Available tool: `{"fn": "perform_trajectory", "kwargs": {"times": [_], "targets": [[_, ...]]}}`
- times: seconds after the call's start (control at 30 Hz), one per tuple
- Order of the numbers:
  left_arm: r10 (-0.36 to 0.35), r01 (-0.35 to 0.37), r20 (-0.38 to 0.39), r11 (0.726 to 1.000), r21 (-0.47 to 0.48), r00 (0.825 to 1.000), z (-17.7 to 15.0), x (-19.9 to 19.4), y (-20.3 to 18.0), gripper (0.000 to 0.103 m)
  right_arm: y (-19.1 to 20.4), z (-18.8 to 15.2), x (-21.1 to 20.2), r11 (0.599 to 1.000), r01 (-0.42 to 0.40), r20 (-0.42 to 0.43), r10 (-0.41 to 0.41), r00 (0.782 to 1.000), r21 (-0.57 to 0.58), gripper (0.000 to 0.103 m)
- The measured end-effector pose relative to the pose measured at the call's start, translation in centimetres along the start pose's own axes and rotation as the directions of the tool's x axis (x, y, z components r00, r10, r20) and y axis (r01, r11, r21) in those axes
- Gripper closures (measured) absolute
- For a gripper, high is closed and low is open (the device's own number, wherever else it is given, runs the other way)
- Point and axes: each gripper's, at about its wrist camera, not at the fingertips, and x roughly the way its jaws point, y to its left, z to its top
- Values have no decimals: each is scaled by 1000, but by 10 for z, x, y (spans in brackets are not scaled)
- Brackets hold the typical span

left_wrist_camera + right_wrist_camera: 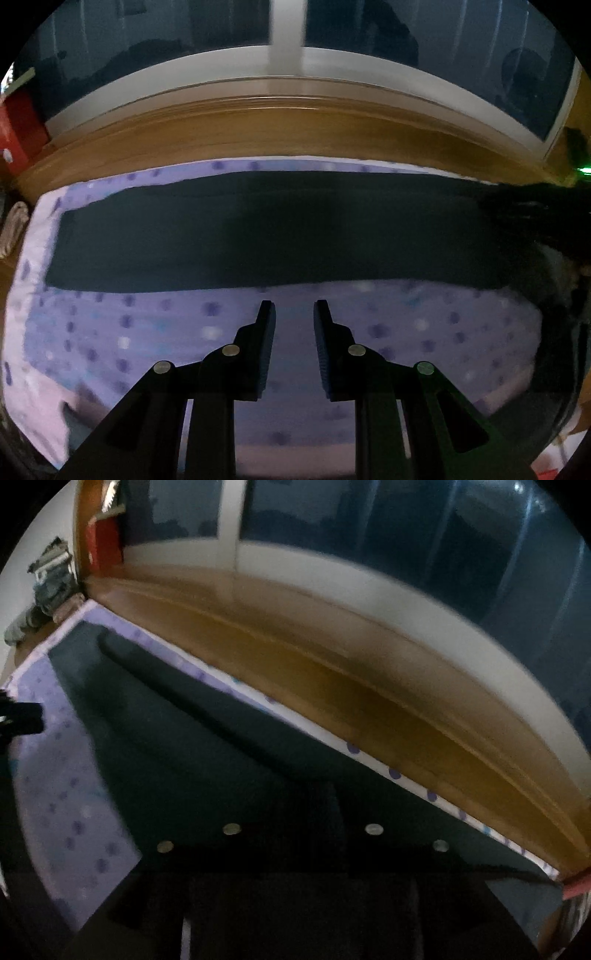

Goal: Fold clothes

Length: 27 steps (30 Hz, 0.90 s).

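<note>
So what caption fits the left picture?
Open black tongs hover over spotted purple bedsheet beside long dark folded cloth.

Left gripper [294,308] fingers [266,314] apart (empty).

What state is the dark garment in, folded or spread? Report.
Folded: the dark garment lies as a flat narrow band with straight edges on the dotted purple sheet.

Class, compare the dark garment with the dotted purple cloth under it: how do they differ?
The dark garment is plain; the purple cloth carries dots. The dark garment lies on top as a long strip; the purple cloth shows beyond its near, left and far edges. Both lie flat.
</note>
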Motion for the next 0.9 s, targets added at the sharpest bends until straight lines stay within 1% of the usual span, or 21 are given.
{"fn": "perform_trajectory", "kwargs": {"times": [0.07, 0.13, 0.2, 0.3, 0.4, 0.43, 0.57, 0.67, 0.73, 0.8, 0.83, 0.9], "targets": [[25, -25, 4, 999, 42, 1000, -6, 2, 18, 82, 18, -4, -17, 1000, -30, 14, 31, 999, -4, 70], [21, -21, -6, 997, 71, 1000, -12, 7, 42, 82, 39, -10, -29, 998, -66, 14, 66, 998, -18, 68], [-4, 6, -29, 997, 71, 1000, -15, 13, 64, 82, 71, -11, -26, 995, -86, -1, 86, 996, -51, 68], [-24, 27, -36, 997, 77, 999, -17, 21, 91, 82, 125, -11, -14, 988, -110, -26, 107, 994, -112, 68], [-42, 45, -38, 996, 75, 998, -18, 28, 119, 82, 175, -10, 11, 977, -41, -45, 32, 998, -210, 68], [-50, 52, -38, 996, 70, 998, -18, 30, 129, 82, 185, -9, 18, 973, -19, -49, 8, 999, -231, 68], [-31, 33, -22, 997, 75, 999, -23, 32, 155, 82, 202, -1, 36, 957, 94, -15, -102, 995, -273, 68], [-15, 16, -11, 997, 79, 1000, -26, 32, 172, 82, 195, 9, 44, 966, 114, -21, -122, 992, -233, 67], [-10, 11, -6, 997, 70, 1000, -28, 33, 183, 82, 191, 16, 49, 976, 106, -35, -115, 993, -190, 67], [6, -5, -2, 999, 53, 1000, -30, 34, 195, 82, 186, 21, 54, 985, 92, -51, -101, 994, -144, 80], [16, -16, 1, 999, 42, 1000, -31, 34, 202, 82, 184, 22, 56, 989, 89, -55, -96, 994, -118, 81], [42, -42, 13, 999, 7, 999, -34, 32, 218, 82, 180, 25, 57, 993, 89, -57, -93, 994, -72, 86]]}}
